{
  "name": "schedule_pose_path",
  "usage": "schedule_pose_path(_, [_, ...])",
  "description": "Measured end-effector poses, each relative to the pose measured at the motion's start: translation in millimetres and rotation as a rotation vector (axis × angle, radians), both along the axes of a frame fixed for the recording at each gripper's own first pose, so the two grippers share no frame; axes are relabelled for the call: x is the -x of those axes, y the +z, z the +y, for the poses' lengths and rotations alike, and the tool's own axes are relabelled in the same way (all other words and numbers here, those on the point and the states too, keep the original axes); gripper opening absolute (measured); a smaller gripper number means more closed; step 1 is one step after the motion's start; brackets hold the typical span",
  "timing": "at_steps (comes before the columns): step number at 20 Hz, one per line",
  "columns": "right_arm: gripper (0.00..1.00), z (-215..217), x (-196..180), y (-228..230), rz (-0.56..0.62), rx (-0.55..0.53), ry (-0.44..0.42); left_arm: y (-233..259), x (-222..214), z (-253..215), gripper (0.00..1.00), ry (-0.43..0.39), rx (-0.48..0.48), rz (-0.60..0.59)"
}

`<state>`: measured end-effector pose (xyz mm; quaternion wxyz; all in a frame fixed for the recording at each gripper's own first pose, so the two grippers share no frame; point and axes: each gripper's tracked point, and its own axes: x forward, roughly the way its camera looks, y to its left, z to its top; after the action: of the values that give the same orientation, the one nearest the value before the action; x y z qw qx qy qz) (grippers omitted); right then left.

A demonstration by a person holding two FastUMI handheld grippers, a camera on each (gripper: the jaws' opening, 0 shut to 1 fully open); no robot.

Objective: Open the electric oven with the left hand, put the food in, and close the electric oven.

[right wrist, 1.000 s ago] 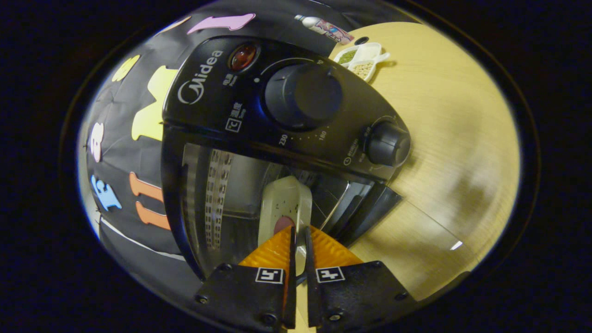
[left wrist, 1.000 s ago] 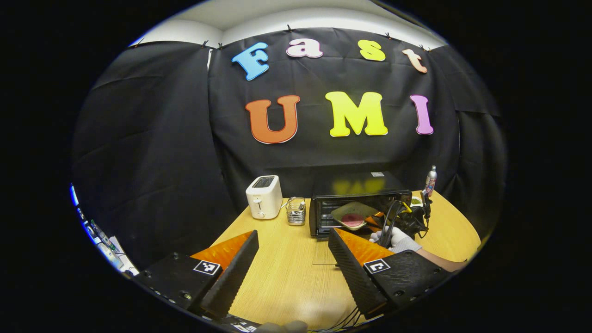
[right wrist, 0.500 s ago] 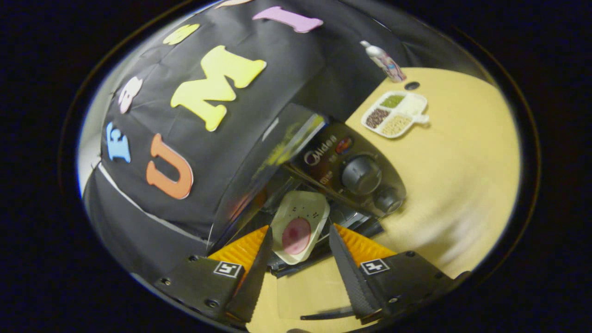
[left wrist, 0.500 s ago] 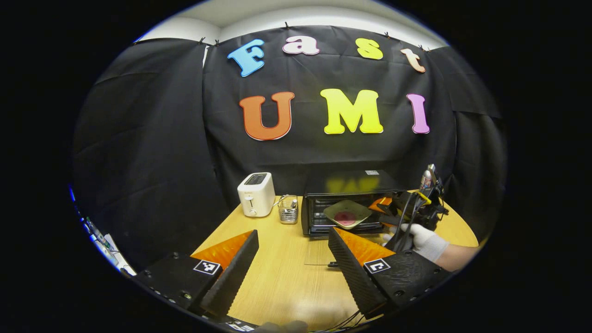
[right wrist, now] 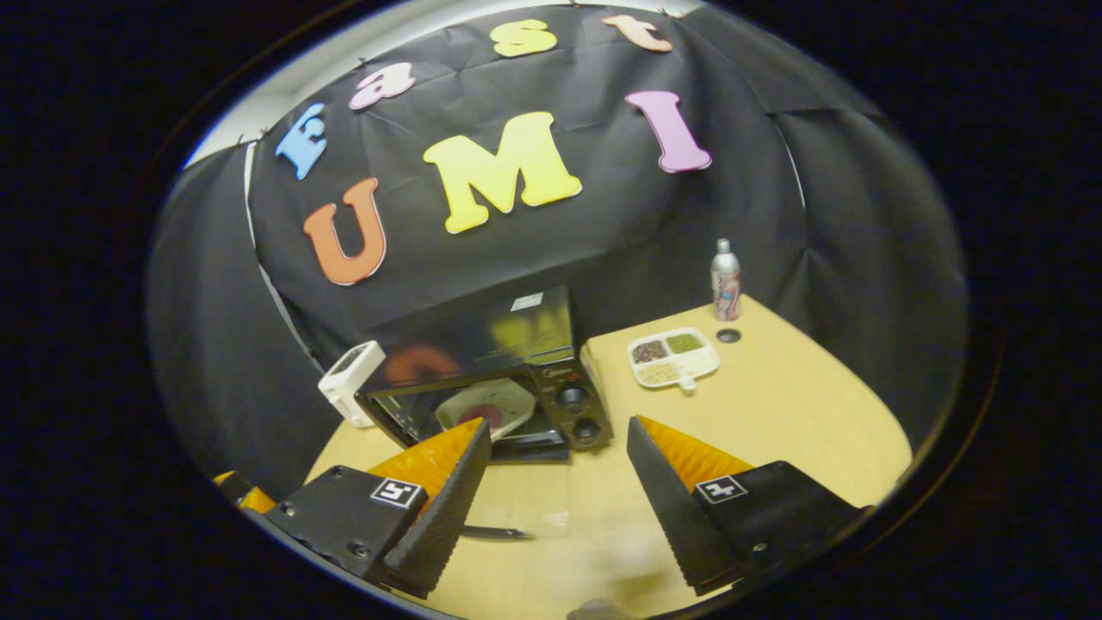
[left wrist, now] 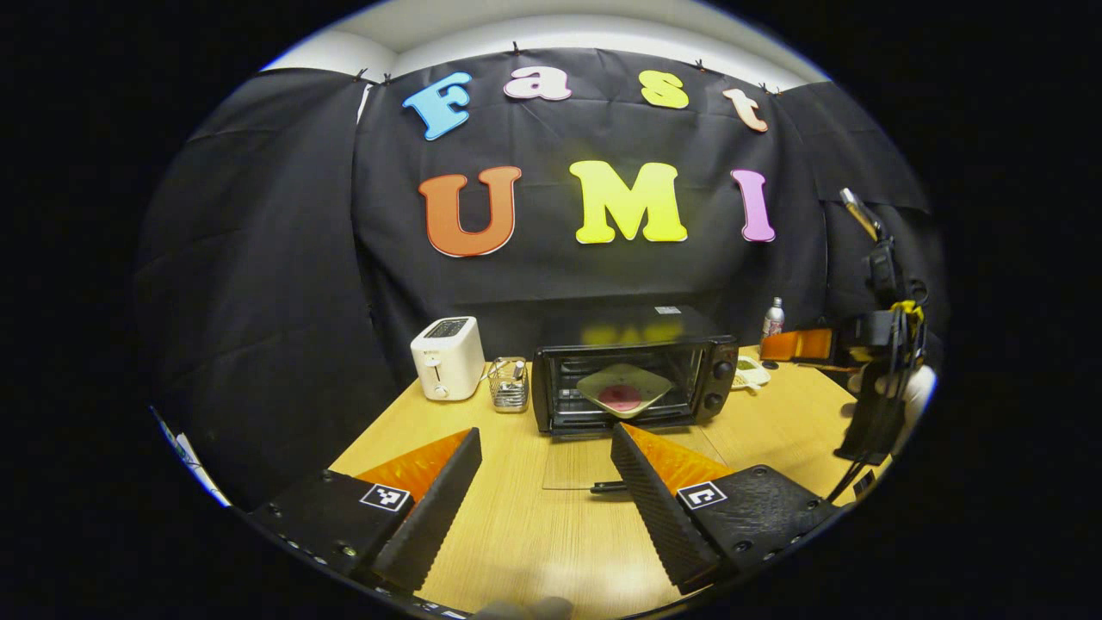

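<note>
The black electric oven [left wrist: 637, 331] stands at the back of the wooden table with its glass door [left wrist: 603, 456] folded down flat, handle [left wrist: 609, 487] toward me. Inside on the rack sits a pale plate with a round red piece of food [left wrist: 622, 389]. My left gripper [left wrist: 544, 443] hovers open in front of the door, nothing between its fingers. My right gripper [right wrist: 558, 435] is open and empty, raised above and in front of the oven [right wrist: 482, 336], the plate [right wrist: 486, 406] showing inside it. In the left gripper view its orange fingers [left wrist: 796, 344] are right of the oven.
A white toaster [left wrist: 445, 356] and a small wire basket [left wrist: 508, 383] stand left of the oven. Right of the oven lie a divided tray of beans [right wrist: 674, 357], a bottle [right wrist: 726, 280] and a small dark cap [right wrist: 728, 336]. A gloved hand [left wrist: 913, 387] holds the right gripper.
My right gripper let go of the plate, opened, and pulled back out of the oven, up and to the right. The plate stays on the rack. My left gripper stayed open.
</note>
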<state>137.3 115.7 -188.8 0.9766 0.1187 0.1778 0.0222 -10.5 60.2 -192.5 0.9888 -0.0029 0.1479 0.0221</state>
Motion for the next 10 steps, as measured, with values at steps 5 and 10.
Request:
schedule_pose_path(5, [1.00,-47,68,13,-0.035,0.195,-0.059,-58,7,-38,0.97,-0.095,0.030,0.070])
schedule_pose_path(10, [0.96,-83,115,11,-0.002,0.260,-0.084,-116,-3,-69,0.96,-0.115,0.066,0.177])
